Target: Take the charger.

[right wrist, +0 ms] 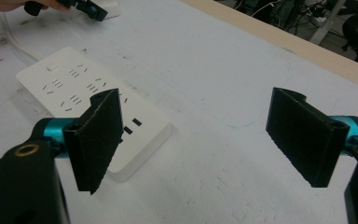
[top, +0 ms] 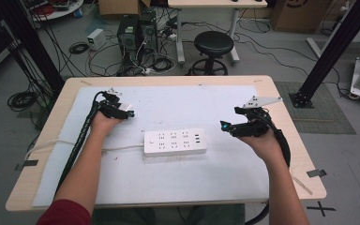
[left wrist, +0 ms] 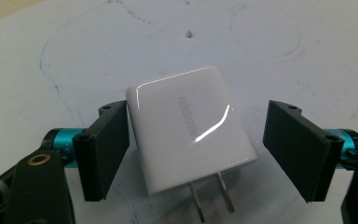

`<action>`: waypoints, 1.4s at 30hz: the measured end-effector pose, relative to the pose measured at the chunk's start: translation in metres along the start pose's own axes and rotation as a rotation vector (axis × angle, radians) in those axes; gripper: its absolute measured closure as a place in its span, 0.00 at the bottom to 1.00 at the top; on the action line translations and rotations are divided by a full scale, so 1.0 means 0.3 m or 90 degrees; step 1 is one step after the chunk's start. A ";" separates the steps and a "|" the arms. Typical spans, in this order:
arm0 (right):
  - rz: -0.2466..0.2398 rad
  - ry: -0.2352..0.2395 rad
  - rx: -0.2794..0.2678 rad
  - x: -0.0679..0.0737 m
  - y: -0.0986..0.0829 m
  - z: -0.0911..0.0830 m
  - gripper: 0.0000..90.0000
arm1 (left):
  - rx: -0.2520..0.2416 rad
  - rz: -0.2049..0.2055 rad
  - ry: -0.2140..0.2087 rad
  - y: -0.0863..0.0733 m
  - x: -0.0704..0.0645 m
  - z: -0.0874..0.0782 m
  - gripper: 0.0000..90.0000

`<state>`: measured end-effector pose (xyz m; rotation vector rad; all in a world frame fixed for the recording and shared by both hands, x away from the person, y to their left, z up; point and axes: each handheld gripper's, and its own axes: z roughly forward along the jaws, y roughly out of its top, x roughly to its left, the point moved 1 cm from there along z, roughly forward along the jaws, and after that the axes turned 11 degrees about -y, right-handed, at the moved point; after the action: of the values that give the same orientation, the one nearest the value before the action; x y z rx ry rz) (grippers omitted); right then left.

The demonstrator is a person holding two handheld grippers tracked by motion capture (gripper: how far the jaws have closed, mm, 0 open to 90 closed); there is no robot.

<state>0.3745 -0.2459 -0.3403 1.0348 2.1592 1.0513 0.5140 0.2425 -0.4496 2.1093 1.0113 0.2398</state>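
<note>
— Status?
— My left gripper (left wrist: 196, 144) jaws stand wide; white charger (left wrist: 189, 128) lies between them, touching one, ungrasped. Right gripper (right wrist: 200, 140) wide, empty, beside power strip (right wrist: 81, 95).
— Next?
— I judge: close, then plug in.

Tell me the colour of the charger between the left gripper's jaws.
Glossy white charger, clearest in the left gripper view.

Black stool (top: 213, 44), computer towers (top: 136, 32), cardboard box (top: 117, 6) behind table.
</note>
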 end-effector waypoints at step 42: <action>0.003 0.018 -0.021 0.000 0.007 -0.031 0.21 | -0.066 0.114 -0.050 0.083 -0.185 -0.279 0.47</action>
<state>0.3687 -0.2490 -0.3332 1.0156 2.1564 1.1063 0.4528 0.2393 -0.3661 2.0986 0.7497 0.2888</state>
